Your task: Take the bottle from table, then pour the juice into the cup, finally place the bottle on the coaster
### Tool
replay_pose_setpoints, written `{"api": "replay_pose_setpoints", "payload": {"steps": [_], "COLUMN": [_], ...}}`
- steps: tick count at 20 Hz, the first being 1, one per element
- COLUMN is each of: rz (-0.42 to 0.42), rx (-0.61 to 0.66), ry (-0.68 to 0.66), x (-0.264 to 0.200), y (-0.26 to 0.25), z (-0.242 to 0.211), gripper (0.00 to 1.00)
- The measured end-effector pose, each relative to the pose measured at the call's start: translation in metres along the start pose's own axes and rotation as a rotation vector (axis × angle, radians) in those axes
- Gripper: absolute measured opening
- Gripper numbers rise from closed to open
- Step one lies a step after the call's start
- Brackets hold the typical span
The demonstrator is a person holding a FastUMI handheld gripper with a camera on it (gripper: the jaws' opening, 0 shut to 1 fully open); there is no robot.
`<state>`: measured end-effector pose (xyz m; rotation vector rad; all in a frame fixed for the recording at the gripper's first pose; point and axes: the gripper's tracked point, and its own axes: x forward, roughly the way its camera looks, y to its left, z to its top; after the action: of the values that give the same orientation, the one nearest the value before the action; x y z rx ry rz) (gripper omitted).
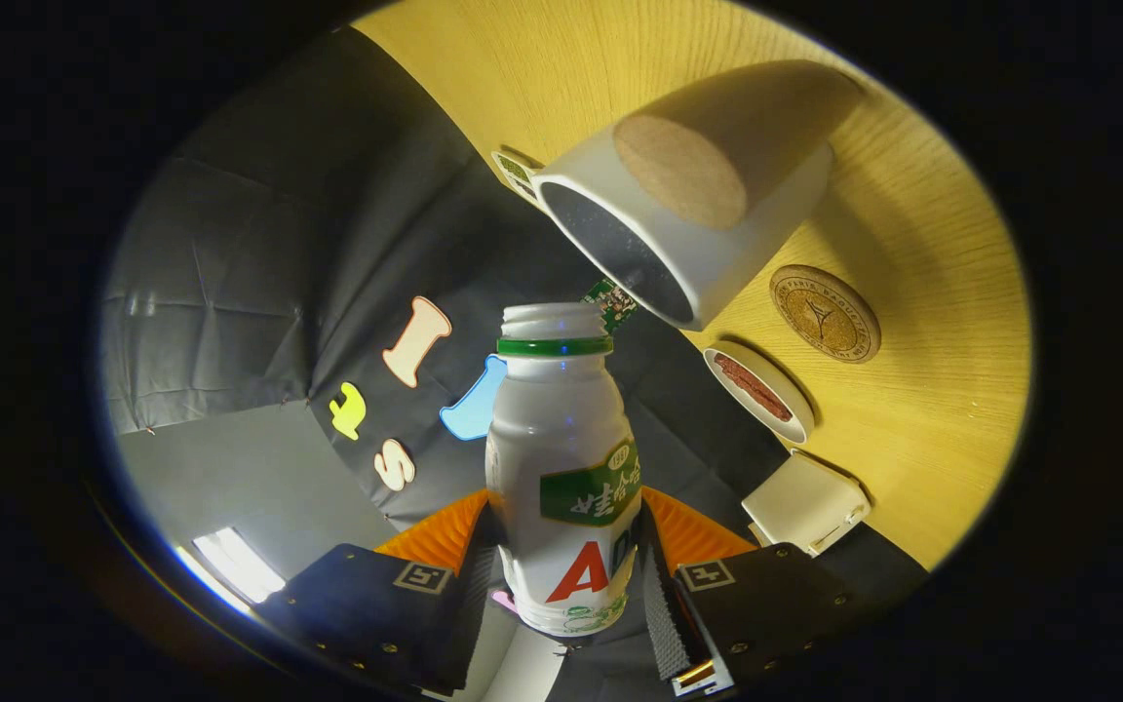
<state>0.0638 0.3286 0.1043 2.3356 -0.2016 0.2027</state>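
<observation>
A white plastic bottle (pixel 561 468) with a green neck ring and a green label sits between my fingers, cap off, and my gripper (pixel 566 546) is shut on its lower body. The view is rolled hard, so the wooden table (pixel 932 409) stands like a wall beside the bottle. A white cup (pixel 688 214) with a cork band is just beyond the bottle's open mouth, its dark opening turned toward the mouth. A round cork coaster (pixel 825 314) lies on the table past the cup. No juice stream shows.
A small white dish (pixel 758 390) with reddish-brown strips lies on the table near the coaster. A cream box-like object (pixel 805 504) sits by the table's edge close to my fingers. The dark booth cloth hangs behind the bottle.
</observation>
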Motion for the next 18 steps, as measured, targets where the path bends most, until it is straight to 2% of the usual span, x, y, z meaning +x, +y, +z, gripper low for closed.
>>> {"api": "replay_pose_setpoints", "payload": {"steps": [6,10,12,14,18], "rz": [-0.052,-0.047,-0.078,-0.134,-0.157], "rx": [-0.132,-0.157,-0.277,-0.448,-0.709], "ry": [0.024,0.031,0.039,0.04,0.044], "x": [-0.004,-0.002,-0.003,-0.007,-0.01], "y": [-0.016,-0.017,-0.025,-0.036,-0.031], "z": [-0.004,-0.007,-0.009,-0.003,0.0], "gripper": [0.69,0.69,0.69,0.69,0.69]}}
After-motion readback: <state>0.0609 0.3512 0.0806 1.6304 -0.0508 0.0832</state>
